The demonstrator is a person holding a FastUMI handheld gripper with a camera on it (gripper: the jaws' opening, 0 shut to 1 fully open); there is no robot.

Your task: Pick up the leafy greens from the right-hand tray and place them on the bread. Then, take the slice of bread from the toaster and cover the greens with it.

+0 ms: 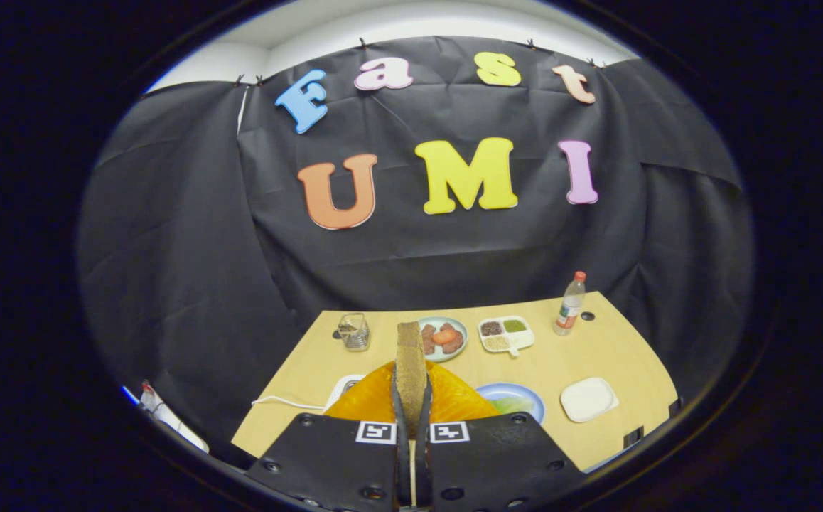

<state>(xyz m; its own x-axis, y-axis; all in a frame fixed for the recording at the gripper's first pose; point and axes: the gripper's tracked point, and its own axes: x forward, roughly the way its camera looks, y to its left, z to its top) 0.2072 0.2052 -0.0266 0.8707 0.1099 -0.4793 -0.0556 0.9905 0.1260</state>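
Observation:
My gripper (411, 398) is shut on a brown slice of bread (410, 363), which stands upright and edge-on between the fingers, lifted well above the table. Just right of the fingers lies a blue-rimmed plate (529, 395) with leafy greens (511, 405) on it; whether bread lies under them I cannot tell. A rounded orange ribbed object (454, 402) sits directly under the held slice. Beside it on the left is a white appliance corner (344, 387) with a white cord (287, 403), partly hidden.
On the wooden table (610, 348), beyond the fingers, stand a glass (354, 332), a plate of reddish food (443, 338), a white compartment tray of seeds (505, 334) and a red-capped bottle (570, 304). A white square tray (589, 398) lies at the right.

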